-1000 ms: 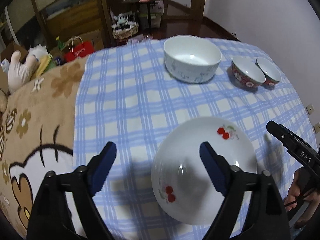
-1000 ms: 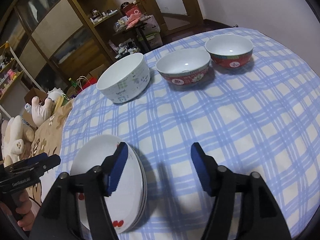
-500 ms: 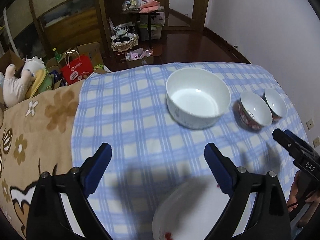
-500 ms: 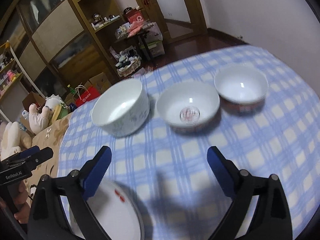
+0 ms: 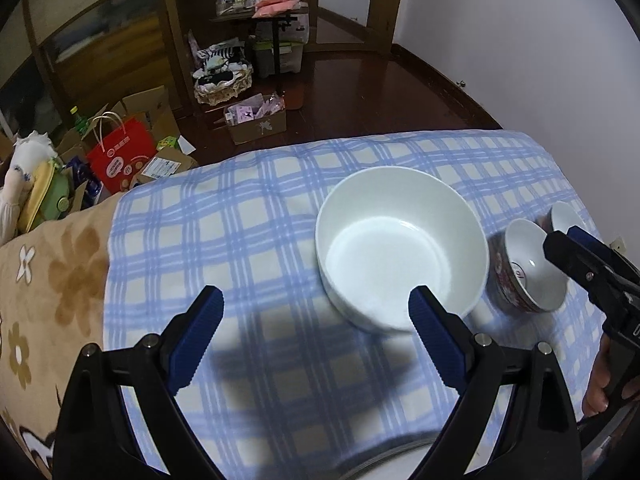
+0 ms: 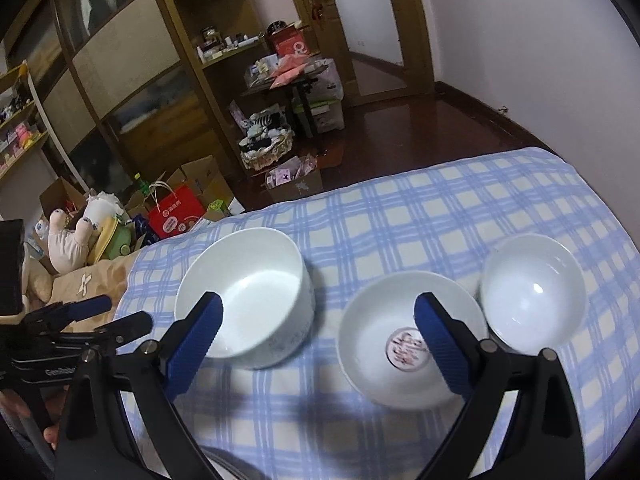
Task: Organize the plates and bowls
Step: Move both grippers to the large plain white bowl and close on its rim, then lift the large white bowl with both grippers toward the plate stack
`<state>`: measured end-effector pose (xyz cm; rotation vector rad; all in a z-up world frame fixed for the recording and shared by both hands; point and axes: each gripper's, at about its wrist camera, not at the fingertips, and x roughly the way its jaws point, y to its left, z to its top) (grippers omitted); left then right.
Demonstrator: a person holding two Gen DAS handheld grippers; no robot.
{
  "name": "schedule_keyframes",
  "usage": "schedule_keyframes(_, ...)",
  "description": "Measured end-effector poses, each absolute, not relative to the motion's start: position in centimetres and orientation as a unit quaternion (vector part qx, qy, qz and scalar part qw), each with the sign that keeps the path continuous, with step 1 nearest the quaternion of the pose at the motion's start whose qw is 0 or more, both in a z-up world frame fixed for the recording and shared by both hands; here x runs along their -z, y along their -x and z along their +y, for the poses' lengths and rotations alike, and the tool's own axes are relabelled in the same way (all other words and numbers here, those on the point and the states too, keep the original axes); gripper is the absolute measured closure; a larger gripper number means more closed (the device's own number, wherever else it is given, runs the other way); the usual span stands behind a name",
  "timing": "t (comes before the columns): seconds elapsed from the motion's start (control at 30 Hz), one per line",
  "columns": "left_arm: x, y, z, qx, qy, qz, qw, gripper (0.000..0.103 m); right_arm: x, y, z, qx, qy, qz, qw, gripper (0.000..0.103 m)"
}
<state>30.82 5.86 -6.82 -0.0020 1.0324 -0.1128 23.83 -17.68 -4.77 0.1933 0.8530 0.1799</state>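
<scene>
**Both grippers hovering over the row of bowls**

Left wrist view: the left gripper is hanging above the blue checked cloth, fingers spread wide and holding nothing. The large white bowl is sitting upright, mouth up, just ahead of the right finger. A red-patterned bowl is standing just beside it.

Right wrist view: the right gripper is also spreading its fingers around nothing. Three upright bowls are lining up left to right across the cloth-covered surface; the farthest-right small bowl is sitting close beside the middle one.
</scene>
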Motion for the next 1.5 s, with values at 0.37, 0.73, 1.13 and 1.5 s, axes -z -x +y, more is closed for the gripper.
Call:
schedule_keyframes(0.37, 10.5, -34.2, 6.3, 0.038, 0.004, 0.524, 0.851, 0.011, 8.3, -27.7, -15.9, -0.092, -0.098, 0.444, 0.886, 0.008)
schedule_keyframes(0.73, 12.3, -35.9, 5.8, 0.033, 0.019, 0.557, 0.83, 0.05, 11.2, -30.7, -14.6, -0.093, -0.117, 0.486, 0.861, 0.056)
schedule_keyframes(1.13, 13.9, -36.6, 5.9, 0.042, 0.094, 0.586, 0.804, 0.089, 12.8, -32.6, -14.6, -0.086, -0.139, 0.533, 0.83, 0.087)
schedule_keyframes(1.5, 11.7, -34.5, 4.9, 0.015, 0.049, 0.58, 0.813, 0.091, 11.6, -30.9, -13.3, -0.056, -0.094, 0.52, 0.847, 0.095)
